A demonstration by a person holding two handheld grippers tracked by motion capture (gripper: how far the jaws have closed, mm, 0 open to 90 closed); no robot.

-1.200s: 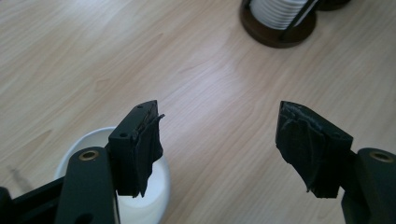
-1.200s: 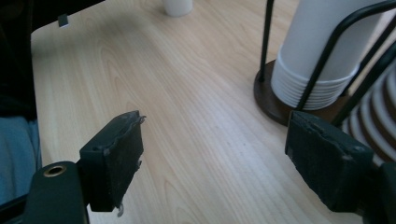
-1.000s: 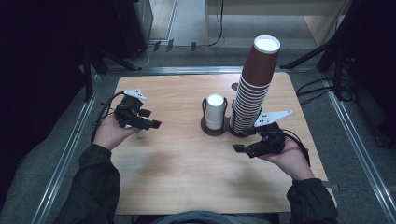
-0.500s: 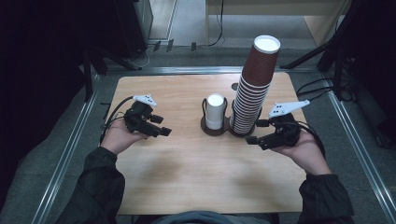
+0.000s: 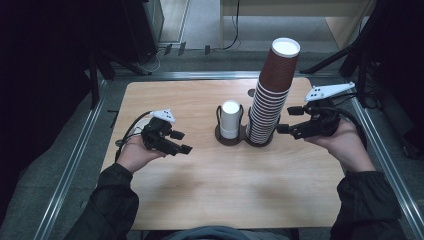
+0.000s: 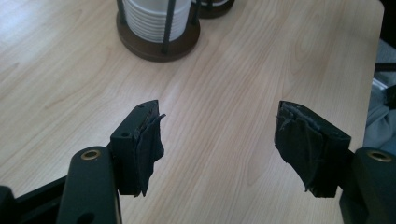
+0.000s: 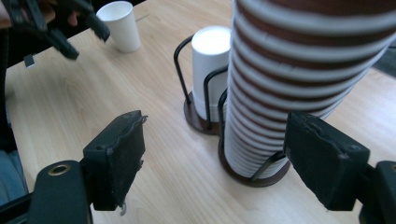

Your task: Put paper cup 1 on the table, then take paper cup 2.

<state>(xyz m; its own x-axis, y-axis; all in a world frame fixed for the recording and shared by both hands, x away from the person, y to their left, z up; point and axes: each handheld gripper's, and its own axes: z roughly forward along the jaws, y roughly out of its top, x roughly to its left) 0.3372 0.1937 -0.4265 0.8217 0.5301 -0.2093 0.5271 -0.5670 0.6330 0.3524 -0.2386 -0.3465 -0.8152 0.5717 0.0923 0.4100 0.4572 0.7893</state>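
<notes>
A tall stack of brown paper cups (image 5: pixel 272 95) stands in a dark wire holder at the table's middle, and its ribbed rims fill the upper right of the right gripper view (image 7: pixel 299 70). Beside it on the left is a shorter stack of white cups (image 5: pixel 230 119) in a second holder (image 6: pixel 156 44). My right gripper (image 5: pixel 287 119) hovers open just right of the brown stack, its jaws (image 7: pixel 219 140) apart with nothing between them. My left gripper (image 5: pixel 182 141) is left of the holders, over bare wood, with its jaws (image 6: pixel 219 135) apart and empty.
A single white cup (image 7: pixel 119 25) stands on the table near the left gripper in the right gripper view. The wooden table (image 5: pixel 225 190) has rounded corners and a metal frame (image 5: pixel 75 160) around it. Cables trail from both grippers.
The right hand has risen and moved back and to the right, ending beside the brown stack. The left hand has moved right toward the holders.
</notes>
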